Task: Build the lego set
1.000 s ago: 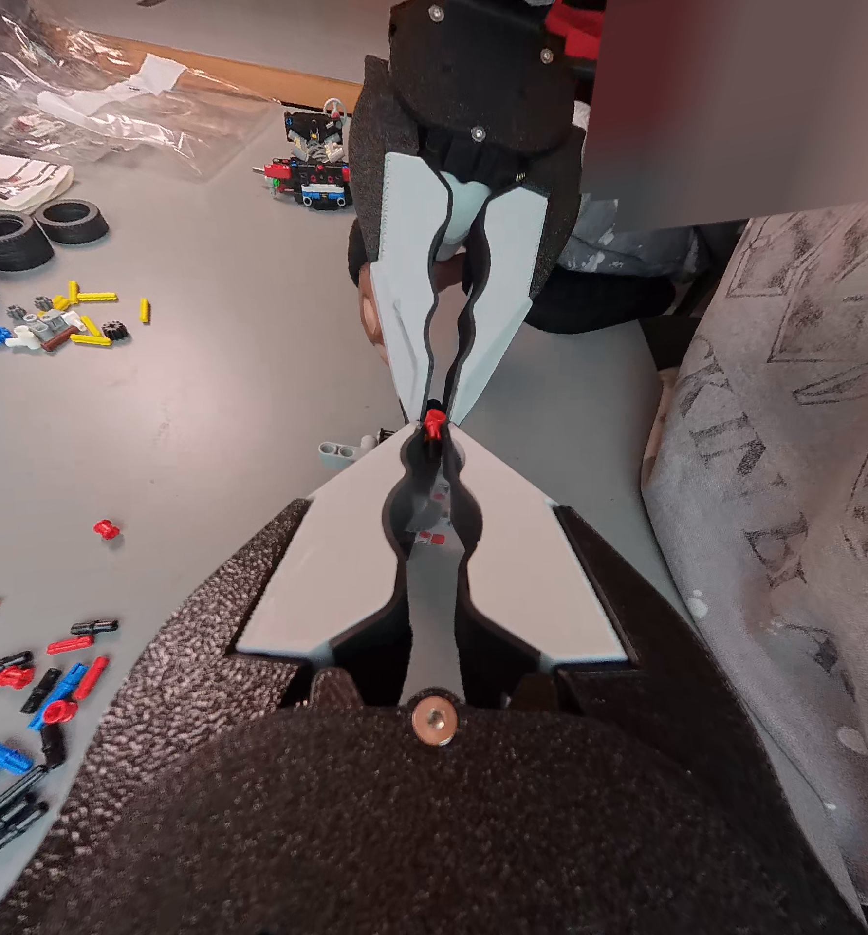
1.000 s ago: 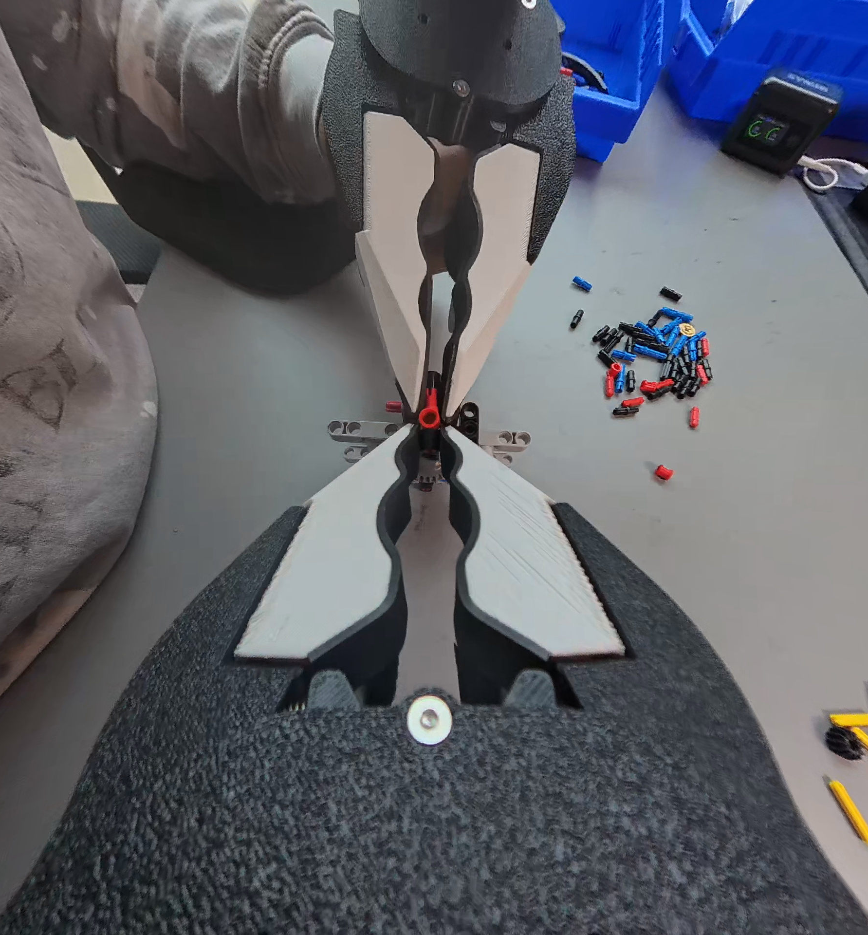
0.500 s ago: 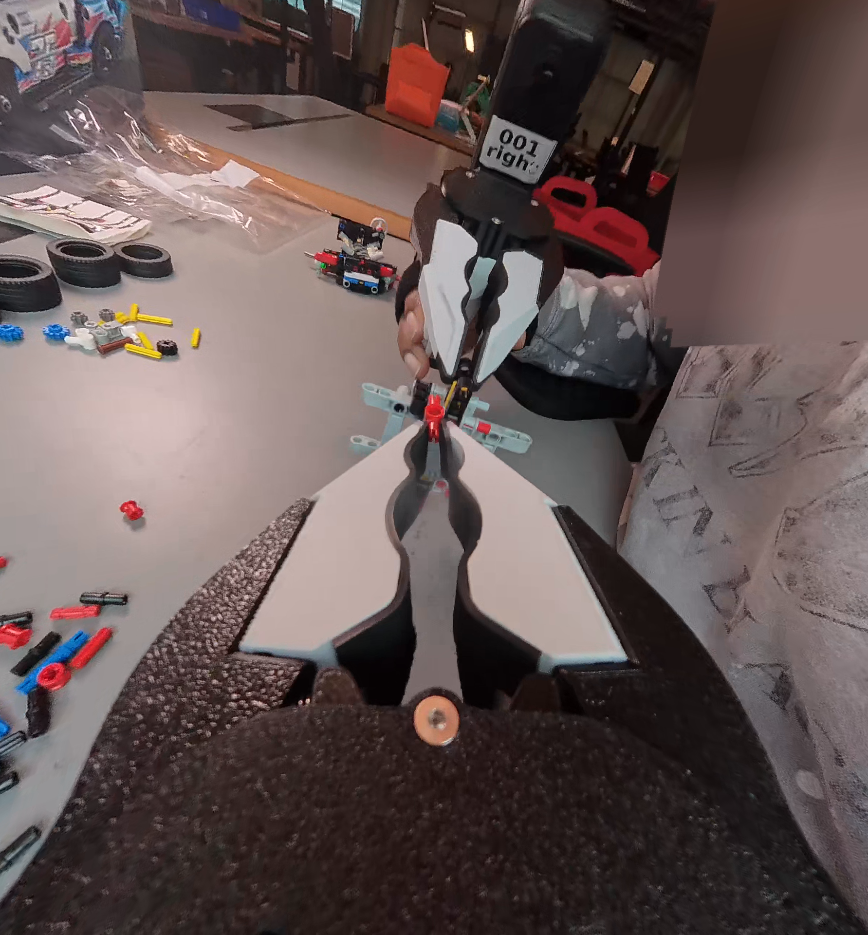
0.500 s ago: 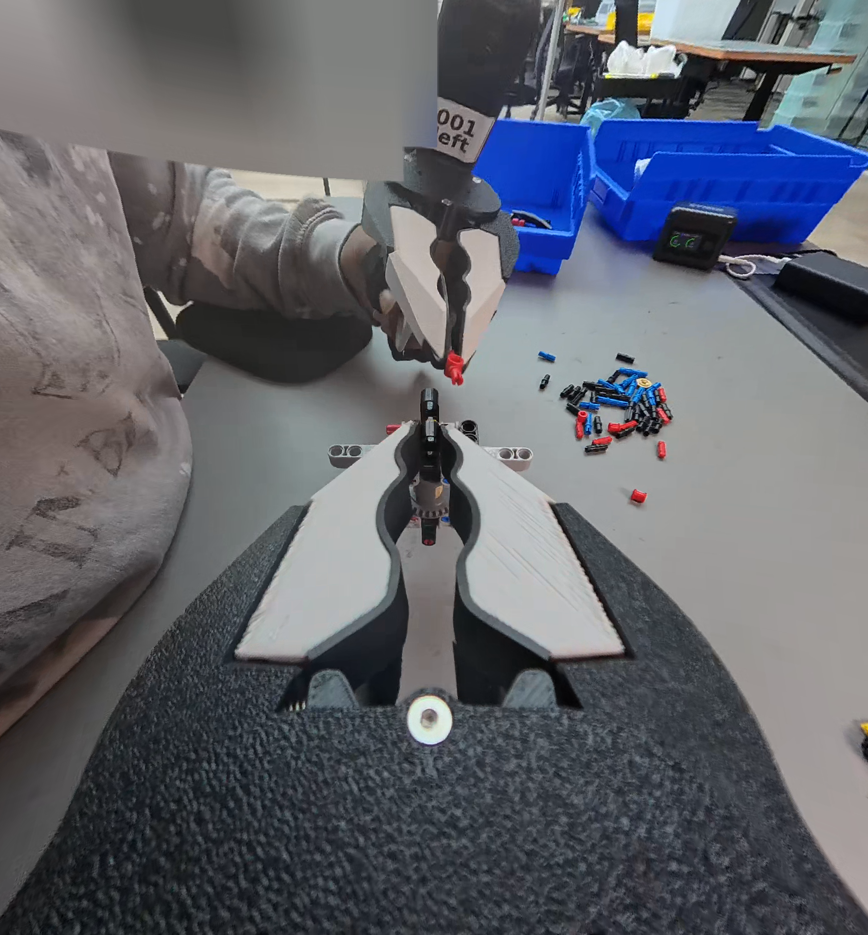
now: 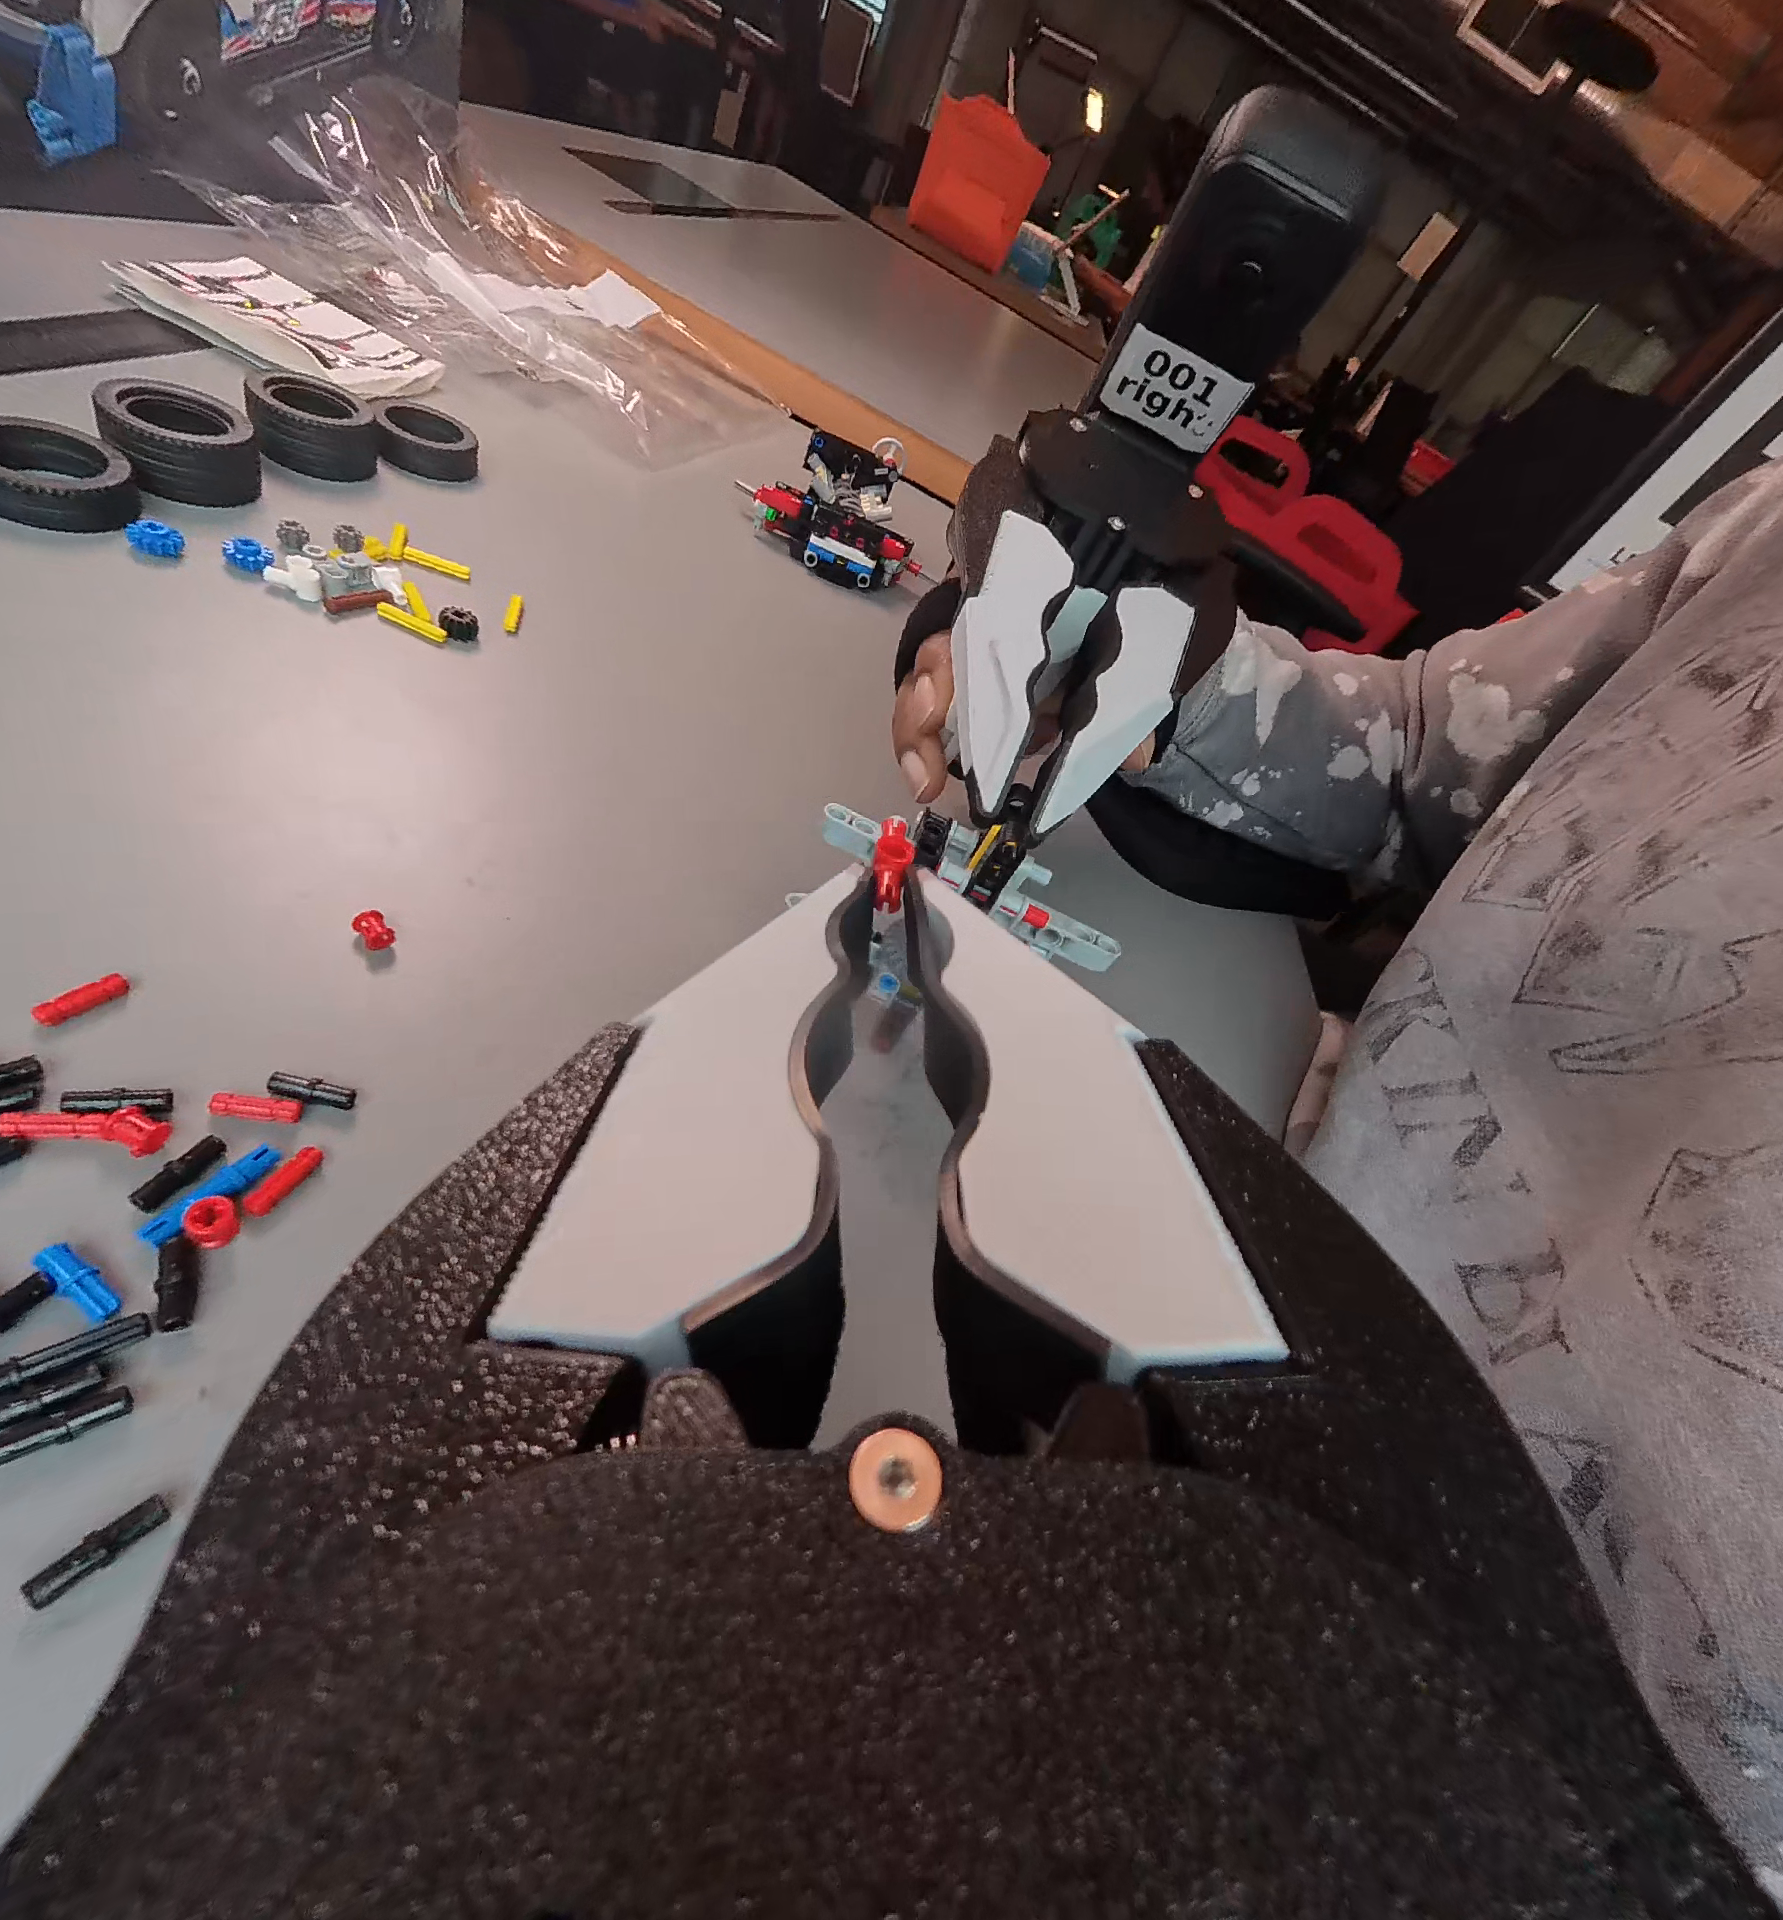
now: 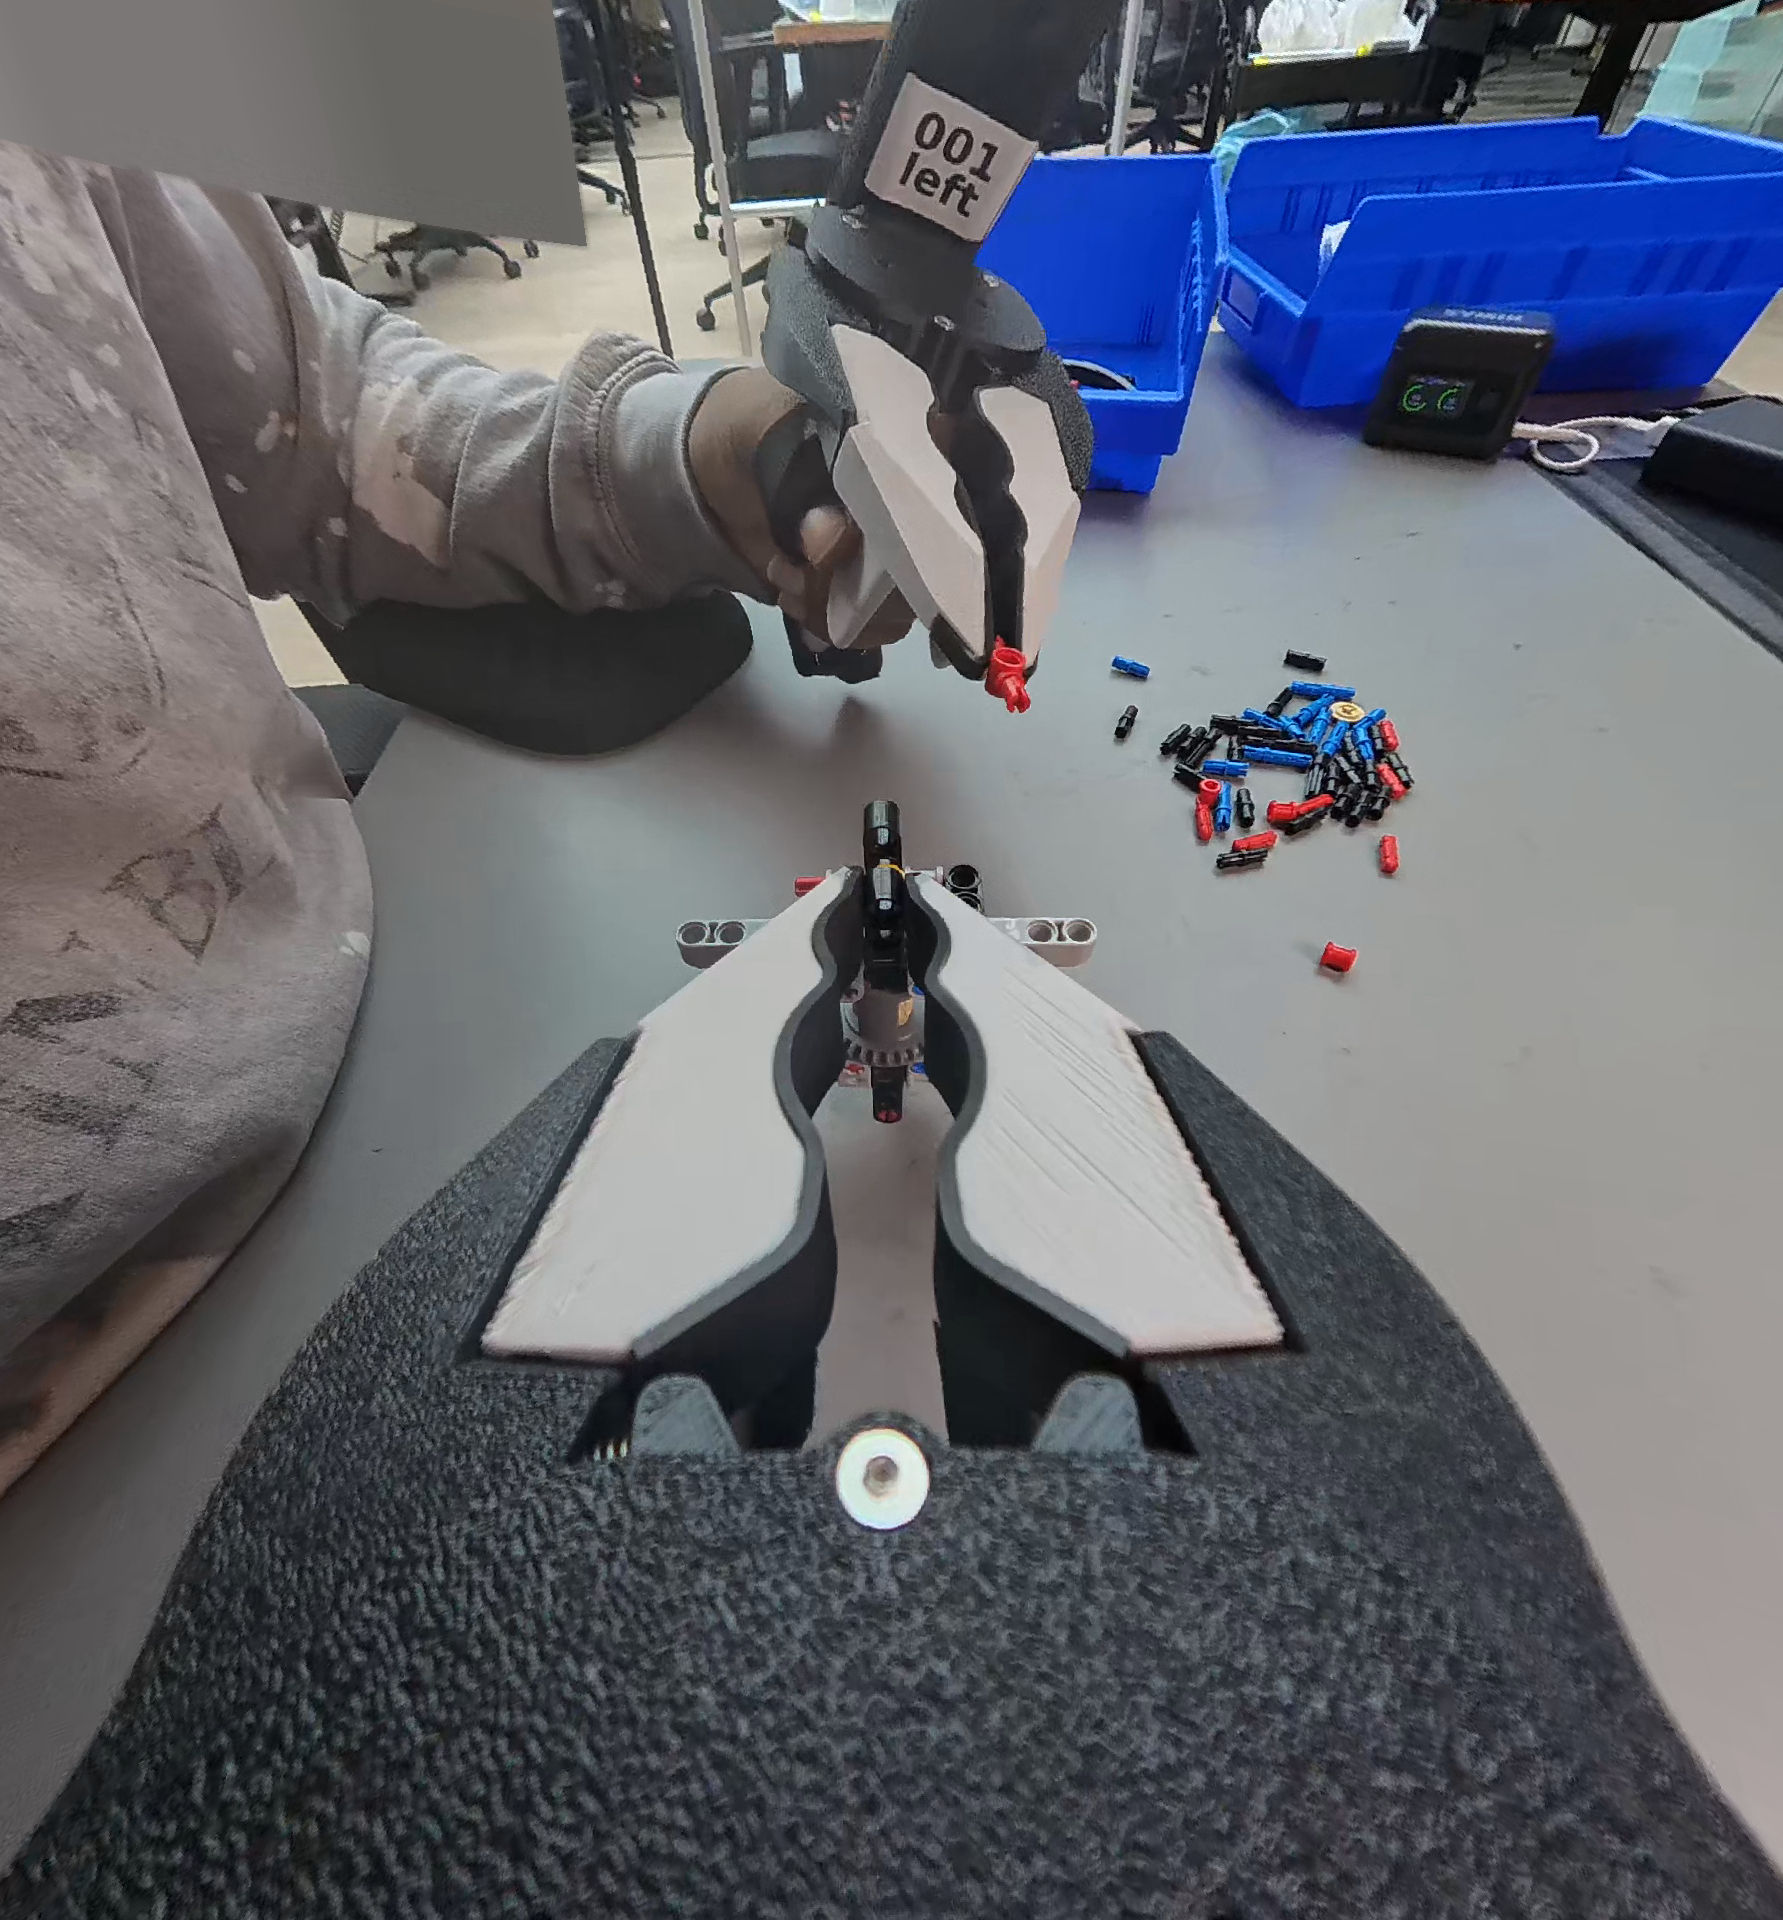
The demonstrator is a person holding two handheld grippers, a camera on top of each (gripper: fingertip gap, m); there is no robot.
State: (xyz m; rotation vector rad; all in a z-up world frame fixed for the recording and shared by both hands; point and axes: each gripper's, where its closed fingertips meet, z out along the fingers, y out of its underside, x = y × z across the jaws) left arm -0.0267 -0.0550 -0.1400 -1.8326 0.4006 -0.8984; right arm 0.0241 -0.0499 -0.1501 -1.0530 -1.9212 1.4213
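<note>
My left gripper (image 5: 889, 883) is shut on a small red connector piece (image 5: 891, 860); it also shows in the right wrist view (image 6: 1006, 677), held in the air above the table. My right gripper (image 6: 882, 883) is shut on the black axle part (image 6: 880, 831) of a small grey and black lego assembly (image 6: 887, 1023) that rests on the grey table (image 6: 554, 904). In the left wrist view the right gripper (image 5: 1017, 821) grips that assembly (image 5: 970, 862) from above. The red piece is apart from the assembly, up and to its far side.
A pile of blue, black and red pins (image 6: 1292, 769) and a loose red bush (image 6: 1336, 957) lie right of the assembly. Blue bins (image 6: 1531, 239) stand behind. Tyres (image 5: 191, 447), yellow and grey parts (image 5: 378, 582), a partly built model (image 5: 835, 520) and plastic bags (image 5: 513, 291) lie to the left. Tip to tip, the grippers are about 6 centimetres apart.
My left gripper has pulled back and up from the assembly with the red piece still in it. A second ago the red piece was at the tip of the black axle. The right gripper holds still.
</note>
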